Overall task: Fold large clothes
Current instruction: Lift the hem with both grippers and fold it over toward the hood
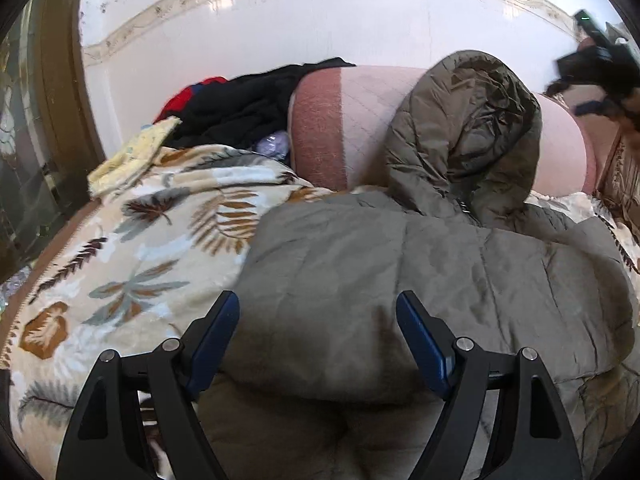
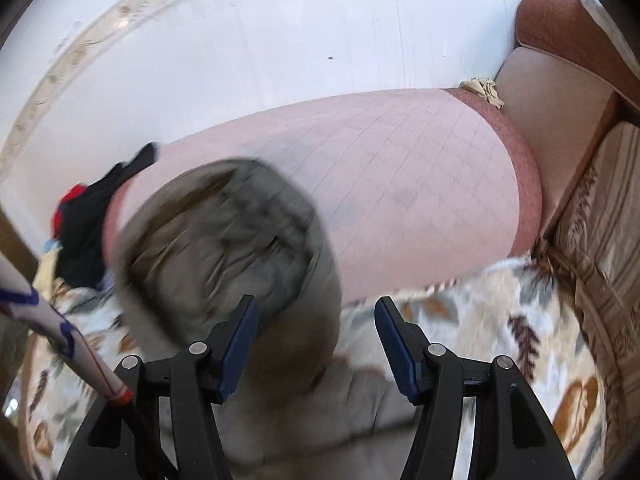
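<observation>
Both claws, left (image 1: 318, 334) and right (image 2: 316, 340), gape apart, gripping nothing; the puffy jacket (image 1: 400, 280) could slip or bunch when grabbed.

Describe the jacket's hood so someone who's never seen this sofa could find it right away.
Start at the pink sofa backrest. An olive puffer jacket lies on the leaf-print blanket, and its hood stands against that backrest. It is olive; the clothes pile nearby is black and red.

Jacket (image 1: 400, 272) lies flat on blanket (image 1: 120, 248) over sofa seat; its hood (image 1: 468, 128) leans against backrest (image 1: 360, 120). Clothes pile (image 1: 240, 108) sits left, on backrest end. Wall (image 1: 260, 32) behind.
</observation>
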